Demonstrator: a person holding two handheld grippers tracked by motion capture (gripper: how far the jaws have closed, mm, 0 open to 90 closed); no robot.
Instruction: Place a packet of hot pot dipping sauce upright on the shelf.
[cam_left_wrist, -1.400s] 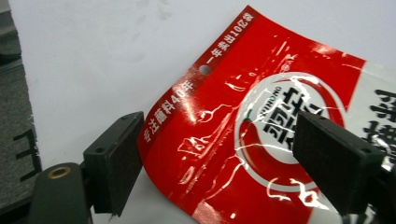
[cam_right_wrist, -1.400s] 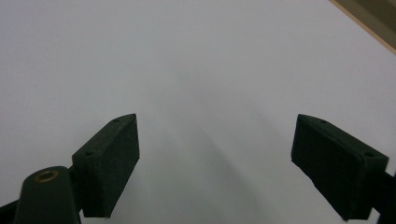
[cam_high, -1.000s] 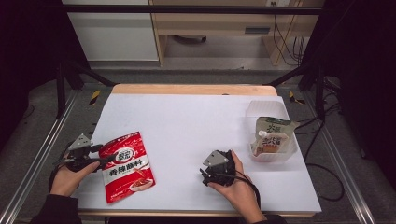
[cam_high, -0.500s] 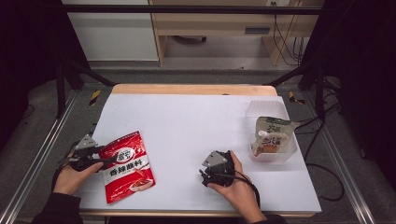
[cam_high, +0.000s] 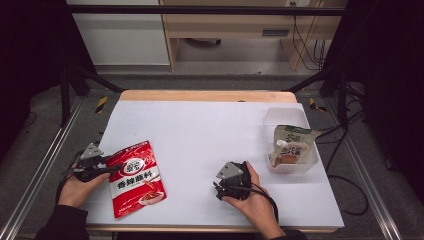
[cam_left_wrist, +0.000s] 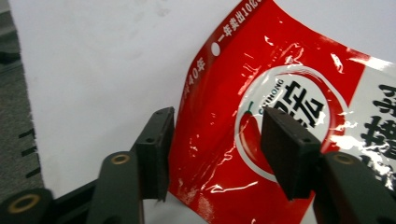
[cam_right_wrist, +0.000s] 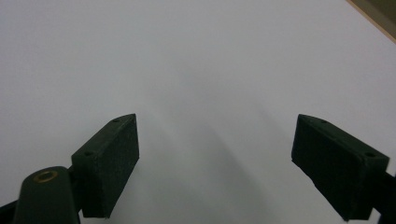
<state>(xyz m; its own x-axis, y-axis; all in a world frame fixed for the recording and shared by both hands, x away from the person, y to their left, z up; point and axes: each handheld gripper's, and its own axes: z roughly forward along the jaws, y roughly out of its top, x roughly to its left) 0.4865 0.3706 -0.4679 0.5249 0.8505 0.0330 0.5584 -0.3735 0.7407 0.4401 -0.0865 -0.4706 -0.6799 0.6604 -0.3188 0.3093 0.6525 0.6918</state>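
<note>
My left gripper (cam_left_wrist: 212, 154) has just been closing its jaws around the near edge of the red packet (cam_left_wrist: 280, 116) at the table's (cam_high: 200, 125) left front, not squeezing yet, so I think I'm about to grab it.

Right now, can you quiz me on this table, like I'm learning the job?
1. True or false: the red pouch lies between the jaws of the left gripper.
2. What sits in the clear tub? A) a green-topped pouch B) a spoon C) a cup
3. Fill in: the jaws of the right gripper stand wide ____ over the white table.

Key: 1 true. 2 A, the green-topped pouch. 3 open.
</note>
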